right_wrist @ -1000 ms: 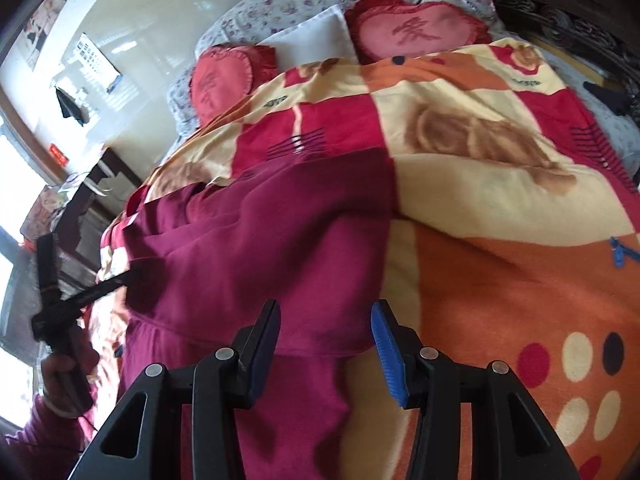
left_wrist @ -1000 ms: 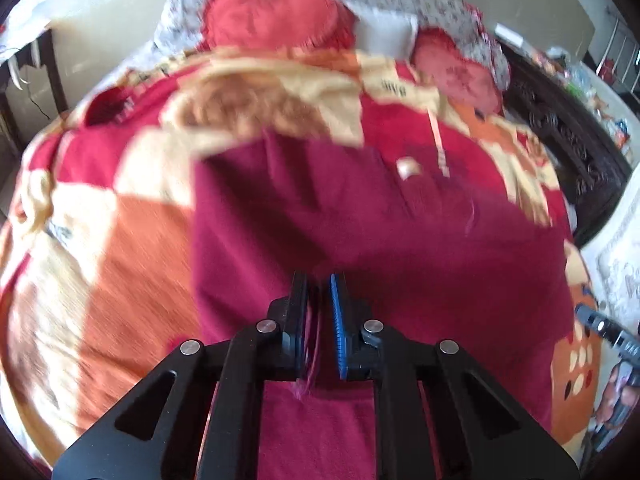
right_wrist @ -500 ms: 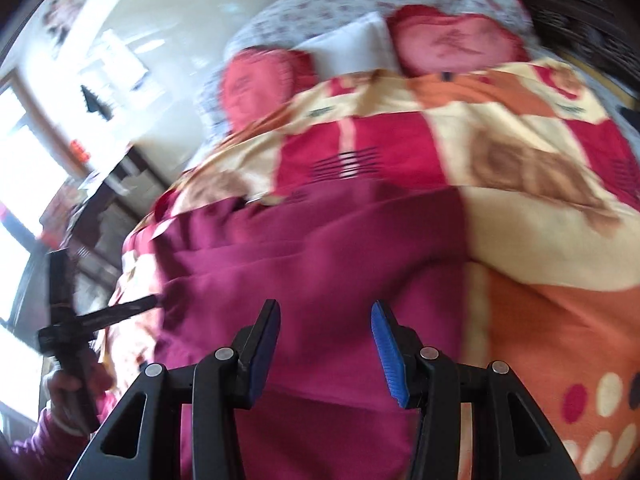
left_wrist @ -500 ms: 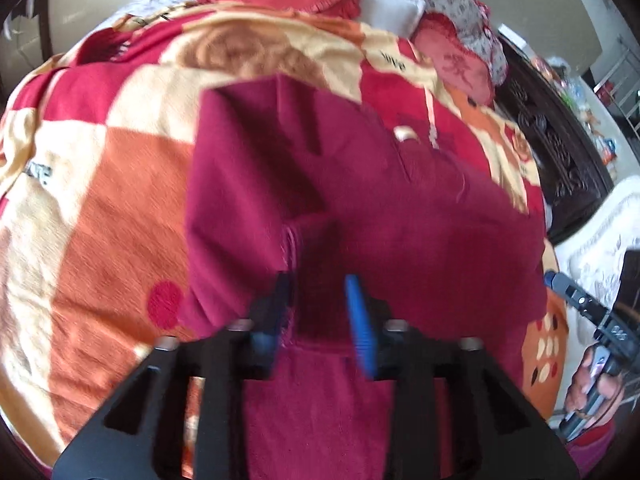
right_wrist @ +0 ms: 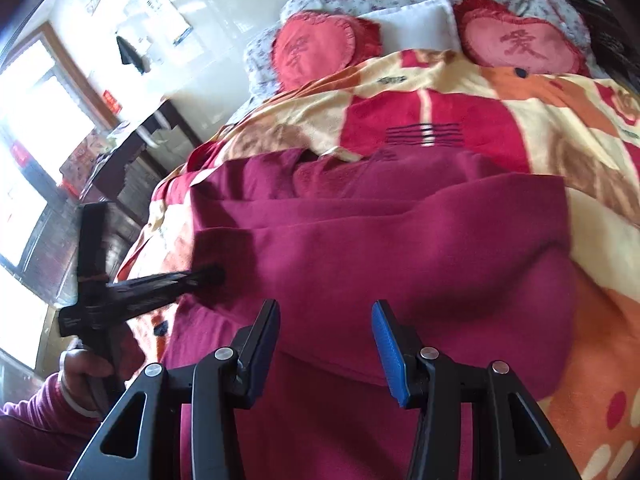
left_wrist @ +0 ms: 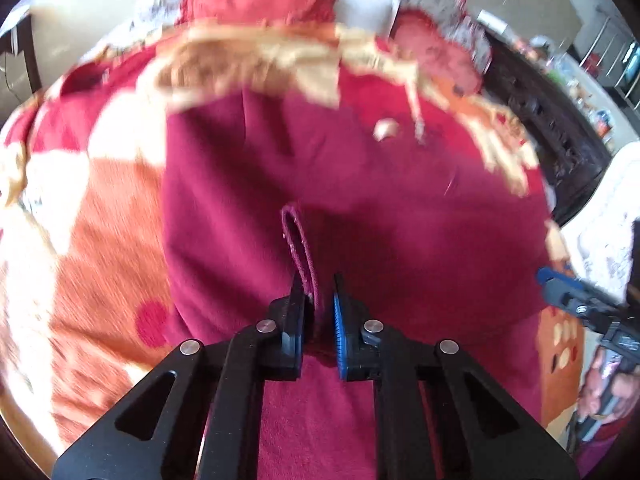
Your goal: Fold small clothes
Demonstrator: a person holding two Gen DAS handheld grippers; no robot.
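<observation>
Maroon garment [left_wrist: 400, 200]: lay spread across the patterned blanket [left_wrist: 100, 220] on the bed, already doubled over in part, with one loose layer resting on another.

Left gripper [left_wrist: 316, 284]: fingers had just closed, pressed together on a raised strip of hem [left_wrist: 298, 240] near the middle of the cloth. Pinched that strip and nothing else, as far as could be told through the blur.

Right gripper [right_wrist: 324, 308]: fingers spread, hovering just above the near edge of the cloth, nothing between them.

Judged the step in hand to be taking hold of the cloth for another fold. To do it well:
- Needed a bite on the whole thickness of the edge, not the hem strip alone; looked likely to slip or drag only the top layer otherwise.
- Needed the right fingers down on a matching part of the same edge before any lift, so both ends would rise level.
- Called for a low, slow carry-over, keeping the lower layers flat and the soft blanket from bunching underneath.
</observation>
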